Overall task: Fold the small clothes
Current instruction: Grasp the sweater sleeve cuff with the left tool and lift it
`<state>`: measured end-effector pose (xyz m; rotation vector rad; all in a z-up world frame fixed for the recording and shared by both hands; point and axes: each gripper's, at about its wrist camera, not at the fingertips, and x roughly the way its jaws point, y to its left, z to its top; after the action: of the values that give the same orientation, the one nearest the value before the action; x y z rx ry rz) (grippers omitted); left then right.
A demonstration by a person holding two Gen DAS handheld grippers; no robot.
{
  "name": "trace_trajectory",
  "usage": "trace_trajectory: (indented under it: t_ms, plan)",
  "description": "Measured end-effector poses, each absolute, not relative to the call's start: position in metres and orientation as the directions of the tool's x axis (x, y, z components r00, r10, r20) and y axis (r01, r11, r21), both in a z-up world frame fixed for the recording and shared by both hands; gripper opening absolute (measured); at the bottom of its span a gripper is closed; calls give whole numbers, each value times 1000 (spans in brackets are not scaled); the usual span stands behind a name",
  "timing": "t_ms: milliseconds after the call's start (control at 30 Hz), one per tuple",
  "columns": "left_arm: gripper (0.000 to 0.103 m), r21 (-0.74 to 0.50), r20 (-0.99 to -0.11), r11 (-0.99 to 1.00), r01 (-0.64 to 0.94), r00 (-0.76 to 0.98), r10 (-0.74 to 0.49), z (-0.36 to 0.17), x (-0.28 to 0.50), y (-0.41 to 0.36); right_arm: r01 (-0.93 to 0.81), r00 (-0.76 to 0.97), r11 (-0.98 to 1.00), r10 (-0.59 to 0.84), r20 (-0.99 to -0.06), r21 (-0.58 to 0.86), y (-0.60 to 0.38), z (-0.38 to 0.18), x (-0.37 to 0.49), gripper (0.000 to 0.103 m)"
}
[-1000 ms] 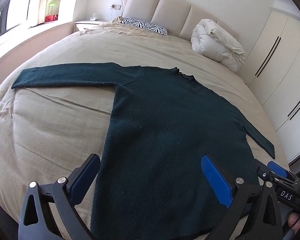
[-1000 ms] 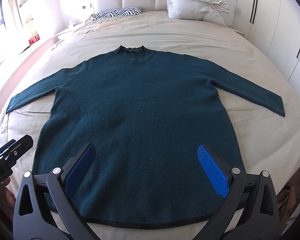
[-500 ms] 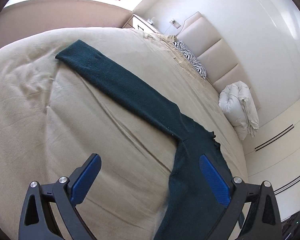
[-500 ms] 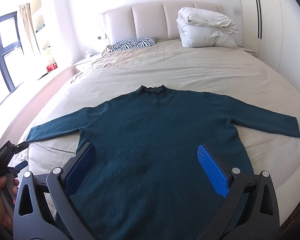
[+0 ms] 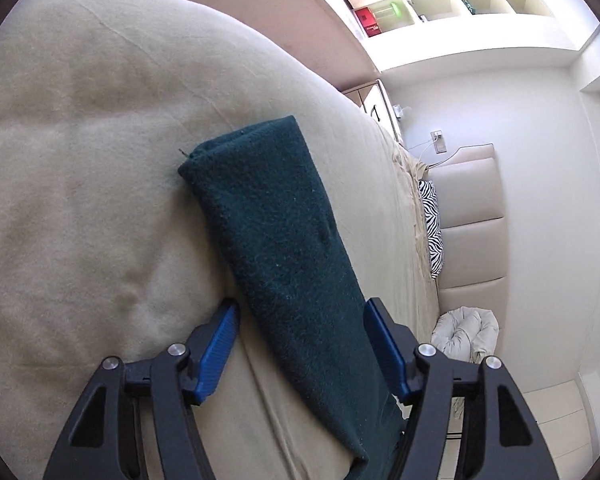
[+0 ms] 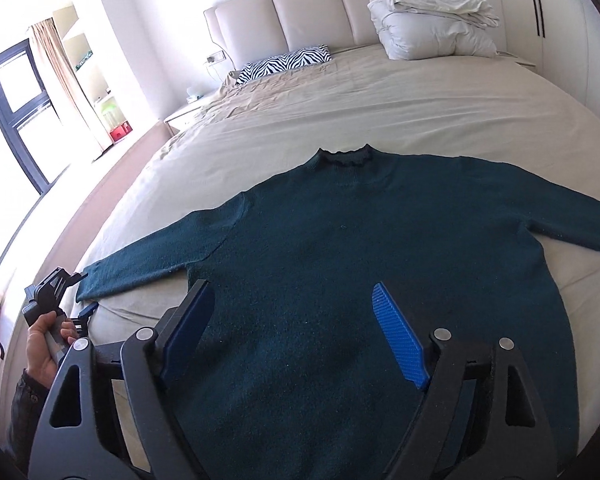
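Note:
A dark green sweater [image 6: 360, 240] lies flat on the bed, face up, both sleeves spread out. In the left wrist view its left sleeve [image 5: 276, 220] runs between the blue pads of my left gripper [image 5: 304, 340]. The jaws are closing around it just behind the cuff, and the pads stand close to the cloth's edges without clearly pressing. The right wrist view shows a hand [image 6: 44, 340] holding that gripper at the cuff. My right gripper [image 6: 296, 332] hovers over the sweater's lower body with its jaws closing and only flat cloth below them.
The beige bed sheet [image 6: 380, 100] stretches far beyond the sweater. A zebra pillow [image 6: 284, 62] and a folded white duvet [image 6: 428, 28] sit at the headboard. A nightstand [image 6: 184, 114] and a window are on the left. The bed's edge runs close to the left cuff.
My left gripper swung from the sweater's hem out along the left sleeve to the cuff, rolled over, and narrowed its jaws. My right gripper shifted a little and tilted up, its jaws narrowing too.

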<state>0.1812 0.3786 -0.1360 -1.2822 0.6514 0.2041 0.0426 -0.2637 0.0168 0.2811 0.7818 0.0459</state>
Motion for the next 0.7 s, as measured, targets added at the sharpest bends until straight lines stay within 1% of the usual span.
trace_trajectory:
  t_ms: [33,133,200,233,267,300,367,433,467,500,567,633,700]
  plan:
    - [71,-820,-555,294,-491,808,-199,-136,186,380,63,711,961,145,-689,268,-263,15,46,81]
    - [72,-824,-547,277,-494,820,-169,-139,197,386,59,704,959,158,-692,278,-263,7,52,78]
    - [64,-821,-550,279,-497,821,-154,-140,204,389,51,700,958,168,-694,283,-262,3,53,71]
    - [48,-813,-559,292,-504,816,-148,-141,209,390,48,697,958,171,-696,284,-263,0,54,69]
    - [21,-805,-569,305,-509,808,-153,-142,214,392,48,695,957,173,-698,286,-264,-2,56,66]
    - [8,-799,-577,318,-510,799,-168,-142,220,393,48,694,956,177,-698,291,-268,-4,56,62]
    - [8,-768,-596,402,-498,786,-164,-129,230,384,54,692,950,187,-697,309,-276,-6,57,58]
    - [8,-687,-614,576,-443,778,-135,-97,245,353,71,689,940,197,-698,335,-290,-11,59,54]
    - [8,-639,-618,657,-400,776,-129,-82,253,333,79,686,932,205,-698,352,-297,-13,61,50]
    - [8,-574,-622,740,-351,774,-115,-67,260,307,89,681,924,216,-699,372,-305,-16,63,49]
    - [8,-375,-624,903,-210,778,-78,-38,268,236,106,677,903,242,-696,416,-320,-22,69,47]
    - [8,-89,-610,996,-21,792,-38,-28,260,146,117,674,882,266,-689,455,-334,-28,78,46]
    - [8,193,-584,973,124,812,12,-39,248,67,119,650,853,320,-689,508,-346,-38,91,46]
